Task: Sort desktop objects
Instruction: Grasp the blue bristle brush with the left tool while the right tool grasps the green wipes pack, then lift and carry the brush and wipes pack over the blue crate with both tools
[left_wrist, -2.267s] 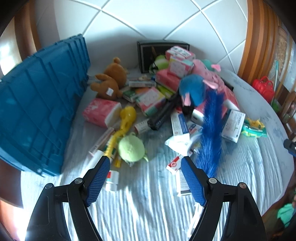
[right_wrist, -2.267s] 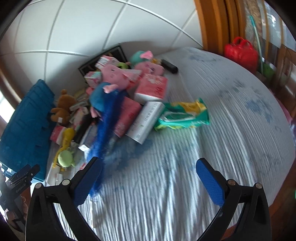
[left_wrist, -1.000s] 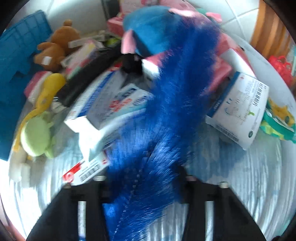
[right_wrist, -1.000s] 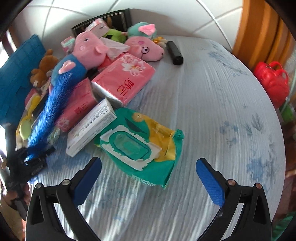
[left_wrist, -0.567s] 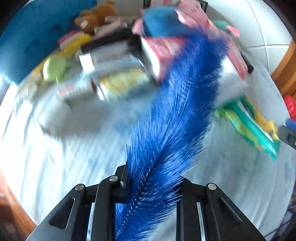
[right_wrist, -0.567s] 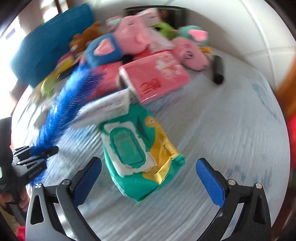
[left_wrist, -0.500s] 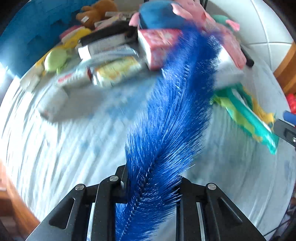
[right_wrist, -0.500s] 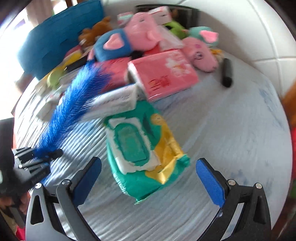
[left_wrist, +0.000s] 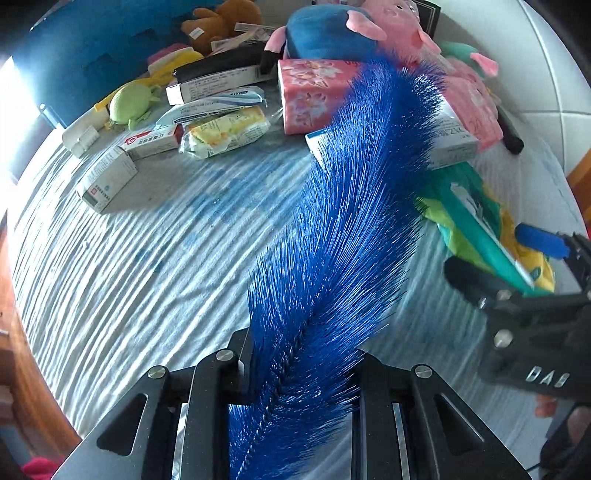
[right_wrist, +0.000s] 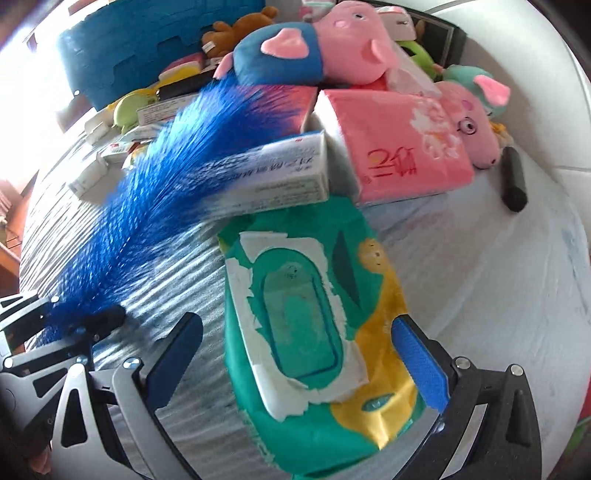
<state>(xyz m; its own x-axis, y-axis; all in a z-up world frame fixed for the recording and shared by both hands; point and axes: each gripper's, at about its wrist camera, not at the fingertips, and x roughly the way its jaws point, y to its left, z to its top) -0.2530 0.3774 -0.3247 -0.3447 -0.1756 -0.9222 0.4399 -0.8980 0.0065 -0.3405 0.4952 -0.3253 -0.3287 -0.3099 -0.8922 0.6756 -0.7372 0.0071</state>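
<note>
My left gripper is shut on a long blue bristle brush, held off the table, bristles pointing at the pile. The brush also shows in the right wrist view, with the left gripper at its base. My right gripper is open, its blue pads either side of a green and yellow wet-wipes pack lying on the cloth. The same pack and the right gripper show at the right of the left wrist view.
A pile lies behind: white medicine boxes, pink tissue packs, pig plush toys, a brown bear, a green toy, a black cylinder. A blue crate stands at the back left. A striped cloth covers the table.
My left gripper closed on the blue brush and lifted it out of the pile. My right gripper moved in over the wet-wipes pack, which now lies between its open fingers.
</note>
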